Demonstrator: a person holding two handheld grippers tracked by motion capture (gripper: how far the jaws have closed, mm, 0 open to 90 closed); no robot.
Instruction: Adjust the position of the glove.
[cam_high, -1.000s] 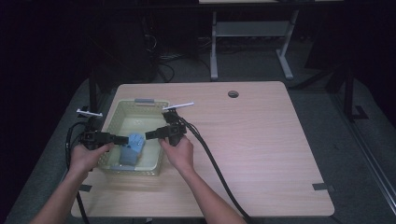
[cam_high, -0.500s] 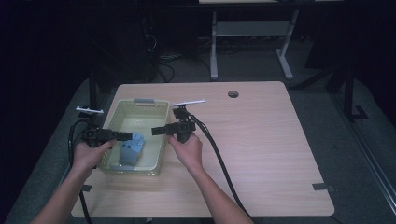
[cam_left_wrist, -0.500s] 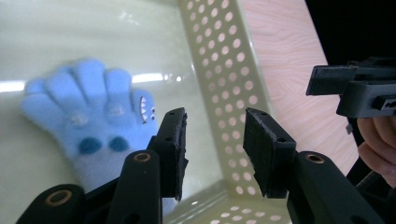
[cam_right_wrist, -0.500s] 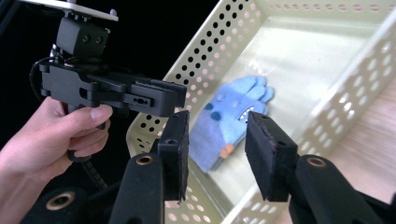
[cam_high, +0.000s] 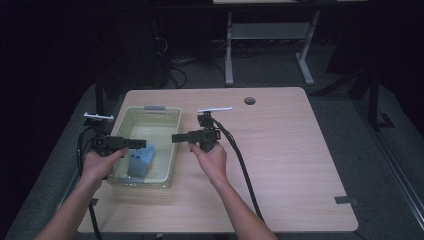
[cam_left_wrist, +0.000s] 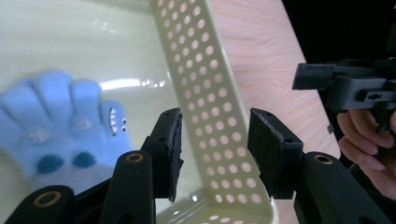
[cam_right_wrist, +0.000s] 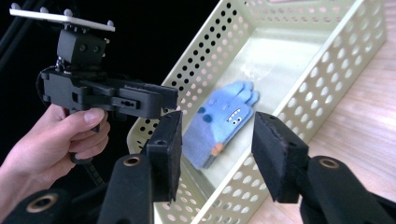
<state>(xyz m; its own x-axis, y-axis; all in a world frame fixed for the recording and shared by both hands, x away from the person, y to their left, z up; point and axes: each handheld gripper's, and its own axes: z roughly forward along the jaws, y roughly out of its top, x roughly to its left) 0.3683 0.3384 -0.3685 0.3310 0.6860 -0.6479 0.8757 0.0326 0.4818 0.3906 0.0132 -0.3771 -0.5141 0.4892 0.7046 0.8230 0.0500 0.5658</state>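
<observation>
Blue fuzzy knit glove (cam_high: 140, 161), flat on the floor of a pale yellow perforated plastic basket (cam_high: 170, 131), near end. Embroidered face with teeth legible in right gripper view; high view gives a blue lump. Left gripper (cam_left_wrist: 215, 149) and right gripper (cam_right_wrist: 217, 149): foam-padded jaws apart, just been opening, gripping nothing. Glove cuff cut off in left gripper view. Wood-grain table (cam_high: 290, 150) underneath.

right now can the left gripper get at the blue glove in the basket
Probably yes: the left gripper is open over the pale perforated plastic basket, the blue knitted glove lying uncovered just beneath.
</observation>
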